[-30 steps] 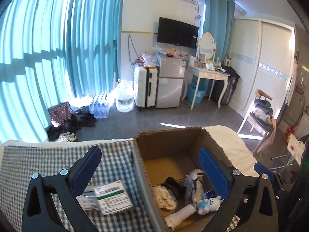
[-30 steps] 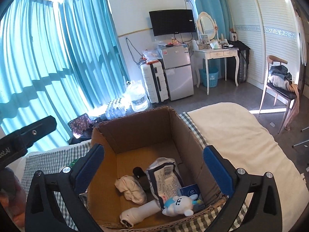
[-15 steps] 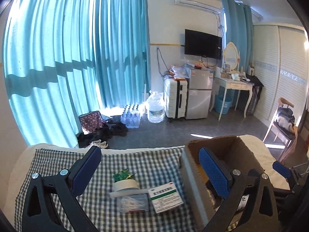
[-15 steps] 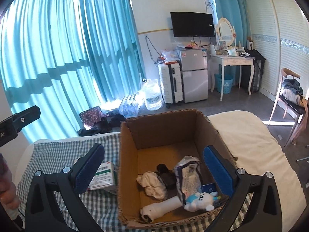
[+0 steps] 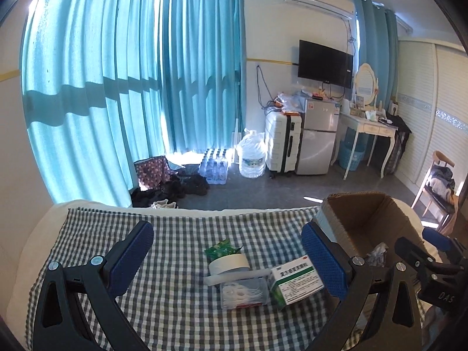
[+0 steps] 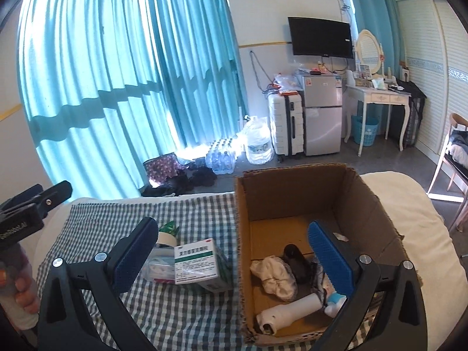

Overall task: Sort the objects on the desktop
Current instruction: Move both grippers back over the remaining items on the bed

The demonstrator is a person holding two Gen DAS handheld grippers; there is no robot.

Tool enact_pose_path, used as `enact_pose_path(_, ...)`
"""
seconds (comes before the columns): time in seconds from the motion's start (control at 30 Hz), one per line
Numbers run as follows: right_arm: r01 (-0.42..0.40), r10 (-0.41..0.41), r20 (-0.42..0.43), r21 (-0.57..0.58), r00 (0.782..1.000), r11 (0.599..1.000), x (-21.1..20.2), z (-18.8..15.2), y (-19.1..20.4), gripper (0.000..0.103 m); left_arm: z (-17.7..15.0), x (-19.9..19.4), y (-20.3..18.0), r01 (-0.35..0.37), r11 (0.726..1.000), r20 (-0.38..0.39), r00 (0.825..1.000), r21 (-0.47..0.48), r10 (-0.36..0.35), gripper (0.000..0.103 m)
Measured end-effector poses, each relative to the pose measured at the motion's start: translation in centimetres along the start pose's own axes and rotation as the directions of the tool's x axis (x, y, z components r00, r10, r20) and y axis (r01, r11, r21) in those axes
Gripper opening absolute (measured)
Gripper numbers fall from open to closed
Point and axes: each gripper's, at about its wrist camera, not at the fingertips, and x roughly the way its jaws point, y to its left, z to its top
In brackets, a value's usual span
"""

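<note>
Both grippers hung wide open and empty above a bed spread with a checked cloth (image 5: 175, 263). The left gripper (image 5: 228, 260) had its blue-padded fingers (image 5: 131, 257) spread well apart over a small cluster of items on the cloth: a clear packet of white pieces (image 5: 244, 292), a green-and-white medicine box (image 5: 295, 280) just beside it, a roll of white tape (image 5: 228, 264) behind them, and a green sachet (image 5: 222, 248) tucked at the roll's far side. The right gripper (image 6: 234, 256) held its fingers (image 6: 330, 260) equally wide, one over the cloth, the other over the open cardboard box (image 6: 292, 199) standing to the right of the cluster. Inside the box lay a white tube (image 6: 288, 311) nearest the camera, a crumpled white cloth (image 6: 275, 276), a black object (image 6: 297, 263) and a small blue-and-white toy (image 6: 333, 304), partly hidden by a finger. Beyond the bed stood a water jug (image 5: 253, 158), a white suitcase (image 5: 282, 142), a small refrigerator (image 5: 318, 137) and a dressing table (image 5: 368, 128), with teal curtains (image 5: 117, 87) along the window.
</note>
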Motion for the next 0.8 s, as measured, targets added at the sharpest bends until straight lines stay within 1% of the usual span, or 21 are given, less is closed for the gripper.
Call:
enact_pose_path(0.1,-0.019,0.018,-0.014,-0.017,1.000,1.000,0.7,-0.3,1.5,0.103,-1.6,1.3,1.1,-0.010,1.000,-0.016,1.000,-0.017,0.009,0.103)
enact_pose_path(0.17,-0.017,0.016,-0.017,-0.027,1.000,1.000,1.0,-0.5,2.2,0.103,-3.0,2.4,1.9,-0.003,0.999,-0.036,0.999,-0.047,0.002,0.103)
enact_pose_path(0.23,-0.011,0.011,-0.015,-0.038,1.000,0.999,1.3,-0.8,2.8,0.103,-4.6,3.7,2.6,0.003,0.995,-0.058,0.998,-0.098,-0.009,0.103)
enact_pose_path(0.3,-0.003,0.002,-0.012,-0.057,1.000,0.998,1.4,-1.0,3.4,0.103,-5.8,5.1,3.2,0.005,0.993,-0.095,0.995,-0.120,-0.017,0.103)
enact_pose_path(0.37,0.008,-0.009,-0.003,-0.075,1.000,0.997,1.5,-1.3,3.8,0.103,-6.8,6.3,3.7,0.005,0.994,-0.131,0.991,-0.106,-0.019,0.103)
enact_pose_path(0.43,0.013,-0.013,0.000,-0.082,1.000,0.997,1.8,-1.4,4.2,0.103,-7.6,6.9,4.5,-0.007,0.994,-0.144,0.990,-0.107,-0.009,0.103)
enact_pose_path(0.6,0.000,-0.002,-0.025,-0.106,1.000,0.994,3.3,-2.2,5.5,0.103,-8.9,8.2,5.6,0.003,0.995,-0.184,0.983,-0.101,-0.022,0.103)
enact_pose_path(0.7,-0.036,0.027,-0.060,-0.149,0.998,0.988,4.6,-3.0,6.9,0.103,-9.4,8.8,6.0,0.001,0.996,-0.195,0.981,-0.088,-0.018,0.103)
enact_pose_path(0.8,-0.056,0.036,-0.099,-0.211,0.994,0.976,5.9,-3.9,8.4,0.103,-9.8,9.3,6.3,-0.003,0.998,-0.201,0.980,-0.067,-0.010,0.103)
